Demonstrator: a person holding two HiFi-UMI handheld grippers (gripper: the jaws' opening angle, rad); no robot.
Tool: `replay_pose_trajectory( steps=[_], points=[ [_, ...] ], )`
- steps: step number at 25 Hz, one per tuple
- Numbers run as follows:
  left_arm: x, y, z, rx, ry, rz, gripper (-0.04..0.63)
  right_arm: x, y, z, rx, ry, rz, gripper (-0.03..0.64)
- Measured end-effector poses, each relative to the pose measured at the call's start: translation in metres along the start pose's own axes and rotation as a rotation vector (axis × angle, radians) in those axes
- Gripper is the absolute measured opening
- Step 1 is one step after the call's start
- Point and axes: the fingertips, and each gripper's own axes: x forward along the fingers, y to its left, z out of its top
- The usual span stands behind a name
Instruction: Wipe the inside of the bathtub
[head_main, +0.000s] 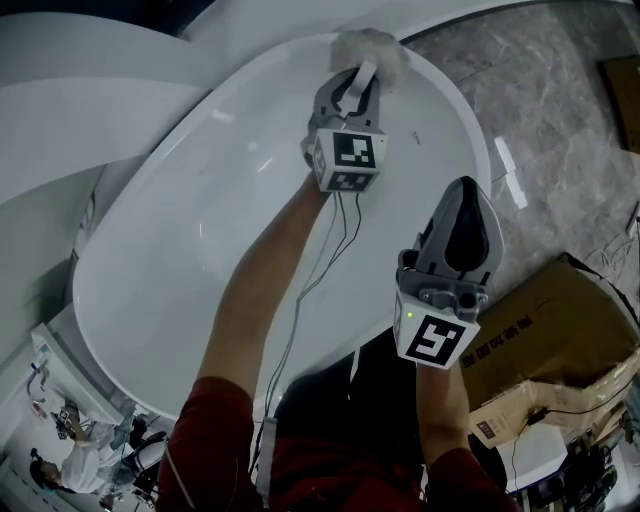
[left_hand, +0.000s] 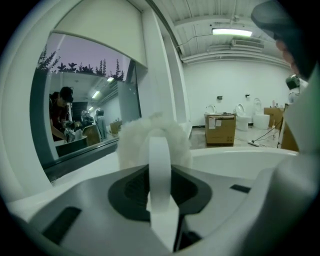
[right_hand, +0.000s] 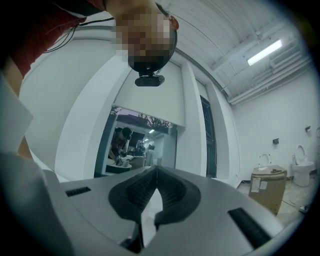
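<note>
While our left gripper (head_main: 358, 80) clamps a fluffy pad (head_main: 372, 48) at the bathtub's (head_main: 180, 230) far rim, our right gripper (head_main: 463, 195) hangs closed, empty. Most wiping seems left.

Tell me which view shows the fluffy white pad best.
The left gripper view: the fluffy white pad fills the middle, close, held in the left gripper. The head view shows it at the rim of the bathtub, partly behind that gripper. The right gripper view misses it.
</note>
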Motion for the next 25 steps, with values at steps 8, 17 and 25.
replay_pose_trajectory(
  steps=[8, 17, 25],
  points=[
    [0.015, -0.004, 0.003, 0.012, -0.041, 0.017, 0.094, 0.009, -0.012, -0.022, -0.007, 0.01, -0.016, 0.012],
    [0.022, -0.007, -0.048, 0.037, 0.003, 0.044, 0.092, 0.017, -0.008, -0.058, 0.004, 0.054, 0.003, 0.012],
    [0.039, -0.023, -0.128, 0.006, 0.053, 0.0, 0.092, 0.021, 0.0, -0.113, 0.027, 0.11, -0.002, 0.012]
  ],
)
